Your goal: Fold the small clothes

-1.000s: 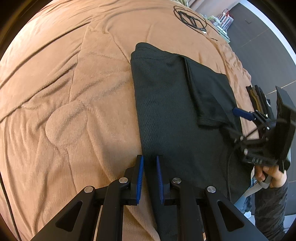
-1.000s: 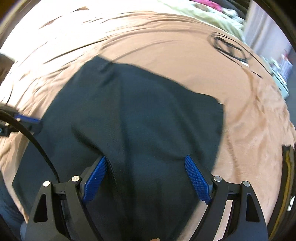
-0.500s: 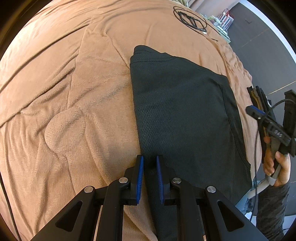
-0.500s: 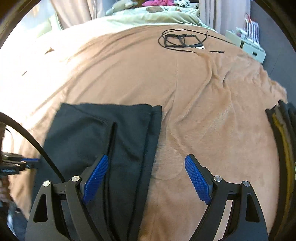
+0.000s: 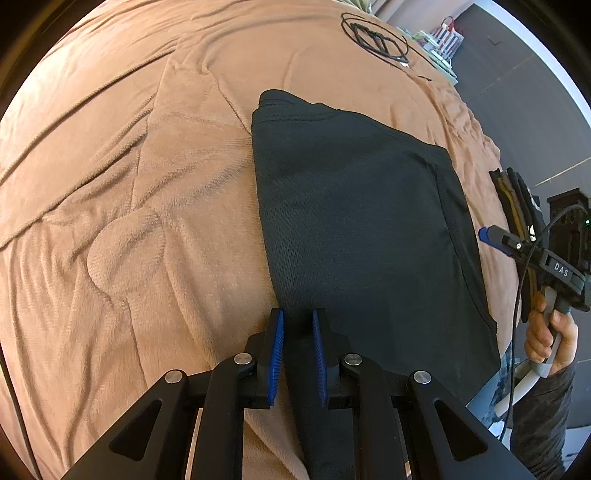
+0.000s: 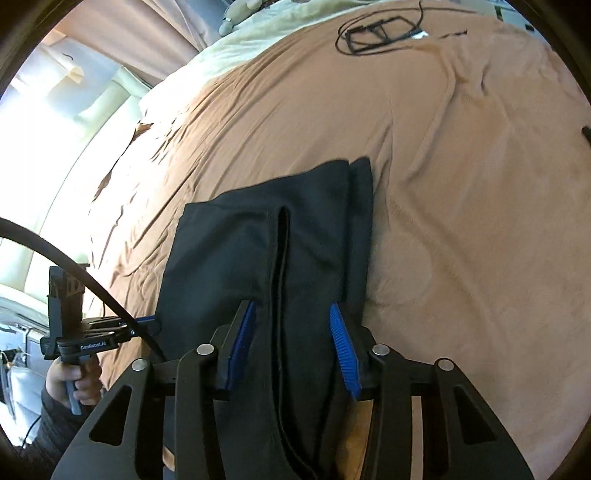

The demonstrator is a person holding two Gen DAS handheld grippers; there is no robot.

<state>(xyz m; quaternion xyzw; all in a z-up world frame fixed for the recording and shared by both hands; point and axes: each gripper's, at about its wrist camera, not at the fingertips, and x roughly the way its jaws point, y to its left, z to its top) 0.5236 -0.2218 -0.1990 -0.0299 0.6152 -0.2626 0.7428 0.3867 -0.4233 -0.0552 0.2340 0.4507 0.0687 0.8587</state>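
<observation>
Left gripper (image 5: pixel 298 354): blue-padded jaws nearly together, pinching the near edge of the dark garment (image 5: pixel 362 229). Right gripper (image 6: pixel 292 345): jaws spread wide, poised over the same cloth with a thick black seam running up between them; contact with the fabric not clear.

Garment charcoal to black, with a fine mesh weave visible near the left jaws. Folded into a long rectangle, flat on the tan blanket (image 5: pixel 129 192), left edge straight, far corner slightly bunched. Seen from the right wrist, a second layer overlapping along the seam, a narrower strip showing at the right side.

Readable writing: "DAS" in white on the right gripper's body (image 5: pixel 561 271) as seen from the left wrist; "GenRobot.AI" on the left gripper's body (image 6: pixel 92 345) as seen from the right wrist.

Farther out: a coiled black cable (image 6: pixel 384 31) on the blanket's far end; a stack of folded dark clothes (image 5: pixel 517 199) at the bed's right edge; pale green bedding (image 6: pixel 236 40) beyond the blanket.
</observation>
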